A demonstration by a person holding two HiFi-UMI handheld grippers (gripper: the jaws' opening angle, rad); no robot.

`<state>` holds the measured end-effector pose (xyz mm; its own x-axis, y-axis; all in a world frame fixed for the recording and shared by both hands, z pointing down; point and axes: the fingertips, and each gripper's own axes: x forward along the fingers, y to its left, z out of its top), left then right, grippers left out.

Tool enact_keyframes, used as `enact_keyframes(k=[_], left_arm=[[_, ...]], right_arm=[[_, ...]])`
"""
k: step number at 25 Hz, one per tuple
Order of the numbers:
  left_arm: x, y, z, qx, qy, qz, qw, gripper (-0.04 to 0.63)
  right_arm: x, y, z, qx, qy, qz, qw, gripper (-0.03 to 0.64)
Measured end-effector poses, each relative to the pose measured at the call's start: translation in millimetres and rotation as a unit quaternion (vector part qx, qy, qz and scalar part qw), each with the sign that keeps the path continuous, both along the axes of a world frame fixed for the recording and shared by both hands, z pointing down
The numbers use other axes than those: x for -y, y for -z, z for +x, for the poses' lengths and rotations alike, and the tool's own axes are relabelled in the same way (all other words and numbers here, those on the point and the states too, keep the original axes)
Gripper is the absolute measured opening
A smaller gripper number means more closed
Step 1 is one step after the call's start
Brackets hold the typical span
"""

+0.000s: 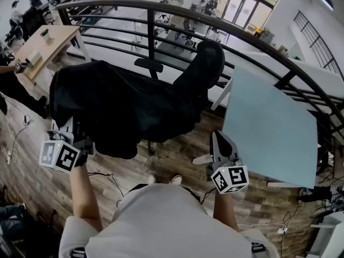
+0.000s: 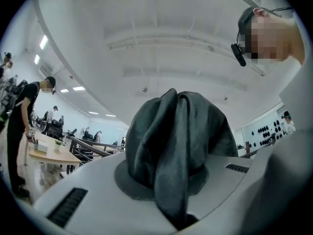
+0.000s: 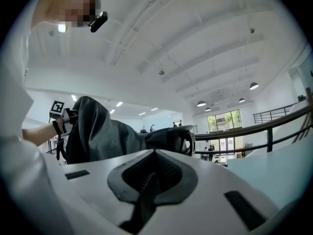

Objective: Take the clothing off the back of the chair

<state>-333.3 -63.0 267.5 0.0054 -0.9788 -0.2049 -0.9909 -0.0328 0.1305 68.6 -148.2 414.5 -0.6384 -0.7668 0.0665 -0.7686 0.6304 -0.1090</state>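
A black garment [image 1: 123, 106] hangs spread from the back of a black office chair [image 1: 208, 58] out to the left. My left gripper [image 1: 67, 130] is at its left end, shut on a bunched fold of the cloth [image 2: 171, 141], which fills the left gripper view between the jaws [image 2: 171, 199]. My right gripper [image 1: 217, 141] is lower right of the chair, apart from the garment, shut with nothing between its pads [image 3: 151, 180]. In the right gripper view the garment [image 3: 98, 131] stretches from the left gripper's marker cube [image 3: 57, 106] to the chair [image 3: 182, 140].
A light blue tabletop [image 1: 269, 128] stands right of the chair, close to my right gripper. A curved black railing [image 1: 161, 7] runs behind the chair. A wooden desk [image 1: 51, 42] and a person [image 1: 11, 85] are at the far left. Cables lie on the wood floor [image 1: 177, 160].
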Motion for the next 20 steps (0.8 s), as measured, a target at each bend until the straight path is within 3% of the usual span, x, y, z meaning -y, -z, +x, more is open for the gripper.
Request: enact_keyframes(k=[6,10,15,20], left_arm=[[-25,-12,-6,0.014,-0.005,-0.019,0.9997,0.048],[-33,-41,5,0.053,-0.008,-0.066,0.9964,0.048],[-56,-67,-24,0.014,0.025,-0.094,0.9951,0.048],[-60,-74,-23,0.013,0.030,-0.098,0.9946,0.048]], right_arm=[[-11,5,-25,-0.003,0.016,0.006,1.000,0.020],[-13,2,-27,-0.007,0.010,0.002,1.000,0.020],[-11,2,-28,-0.014,0.004,-0.004,1.000,0.020],[-7,-2,-26,-0.016,0.005,-0.005,1.000,0.020]])
